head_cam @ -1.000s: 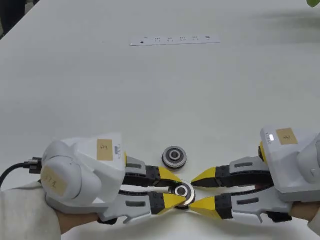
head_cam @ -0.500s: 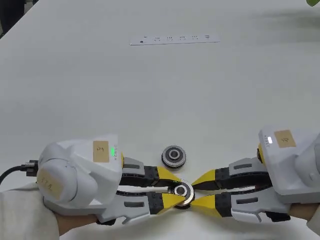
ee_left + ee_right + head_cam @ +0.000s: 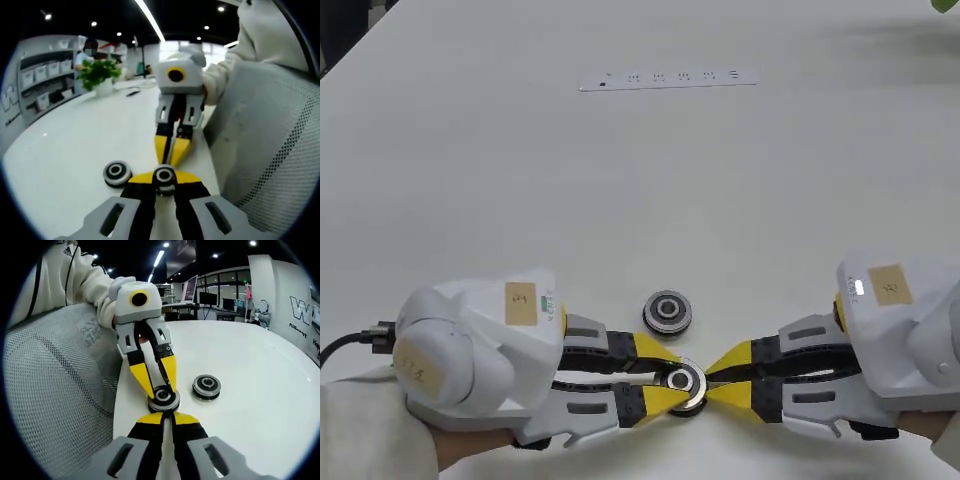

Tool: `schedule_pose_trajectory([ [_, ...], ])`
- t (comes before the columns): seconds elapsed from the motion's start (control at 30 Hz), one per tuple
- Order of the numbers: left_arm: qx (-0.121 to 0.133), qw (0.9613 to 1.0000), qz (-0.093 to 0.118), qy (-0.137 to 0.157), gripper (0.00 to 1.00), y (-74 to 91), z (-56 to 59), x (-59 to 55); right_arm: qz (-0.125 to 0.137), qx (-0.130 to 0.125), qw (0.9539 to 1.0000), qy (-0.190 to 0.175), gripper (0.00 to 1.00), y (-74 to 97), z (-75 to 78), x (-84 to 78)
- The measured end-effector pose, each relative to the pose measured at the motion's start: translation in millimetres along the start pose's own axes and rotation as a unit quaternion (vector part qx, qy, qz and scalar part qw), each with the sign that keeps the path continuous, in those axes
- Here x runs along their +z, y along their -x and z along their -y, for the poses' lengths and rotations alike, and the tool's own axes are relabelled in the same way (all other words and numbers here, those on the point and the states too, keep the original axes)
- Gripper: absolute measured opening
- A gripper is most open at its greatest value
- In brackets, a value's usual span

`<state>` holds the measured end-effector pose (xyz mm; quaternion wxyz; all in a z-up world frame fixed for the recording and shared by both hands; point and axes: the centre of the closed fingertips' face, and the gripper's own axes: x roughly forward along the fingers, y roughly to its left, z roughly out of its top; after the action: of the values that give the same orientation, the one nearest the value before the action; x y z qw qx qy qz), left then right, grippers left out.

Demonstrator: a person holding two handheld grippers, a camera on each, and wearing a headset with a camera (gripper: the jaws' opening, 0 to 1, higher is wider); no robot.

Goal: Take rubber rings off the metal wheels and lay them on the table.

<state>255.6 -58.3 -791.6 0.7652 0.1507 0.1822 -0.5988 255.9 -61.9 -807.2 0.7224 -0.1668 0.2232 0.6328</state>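
We're in what looks like an open-plan office or lab: a long white table (image 3: 640, 200), with a mesh office chair (image 3: 55, 385) right beside it. Behind are shelves (image 3: 42, 75) of storage boxes, a potted plant (image 3: 97, 75), computer monitors (image 3: 210, 296) and strip lights (image 3: 150, 22) on a dark ceiling.

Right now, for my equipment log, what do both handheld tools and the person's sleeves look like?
Both the left tool and right tool have rounded white housings with tan labels, grey-and-black jaws and yellow wedge tips. A black cable trails from the left one. The sleeves are off-white.
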Motion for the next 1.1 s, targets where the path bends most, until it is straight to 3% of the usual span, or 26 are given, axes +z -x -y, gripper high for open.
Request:
schedule_pose_trajectory([
  [0.4,0.004,1.0000,-0.002,-0.007,0.14,0.7,-0.6,-0.6,-0.010,-0.027,0.9995,-0.016,0.00,0.5,6.7,-1.4],
  [0.5,0.005,0.9999,-0.002,-0.009,0.14,0.9,-0.8,-0.6,-0.003,-0.029,0.9985,-0.047,0.00,0.8,8.8,0.1],
  [0.67,0.005,0.9999,-0.003,-0.011,0.14,1.0,-1.0,-0.7,0.010,-0.025,0.9935,-0.110,0.00,2.1,10.7,-0.7],
  [0.87,0.005,0.9999,-0.003,-0.014,0.14,1.0,-1.1,-0.7,0.027,-0.014,0.9828,-0.182,0.00,3.7,12.0,-0.5],
  [1.1,0.005,0.9999,-0.003,-0.015,0.14,1.0,-1.0,-0.7,0.045,-0.005,0.9739,-0.223,0.00,6.3,11.3,2.1],
])
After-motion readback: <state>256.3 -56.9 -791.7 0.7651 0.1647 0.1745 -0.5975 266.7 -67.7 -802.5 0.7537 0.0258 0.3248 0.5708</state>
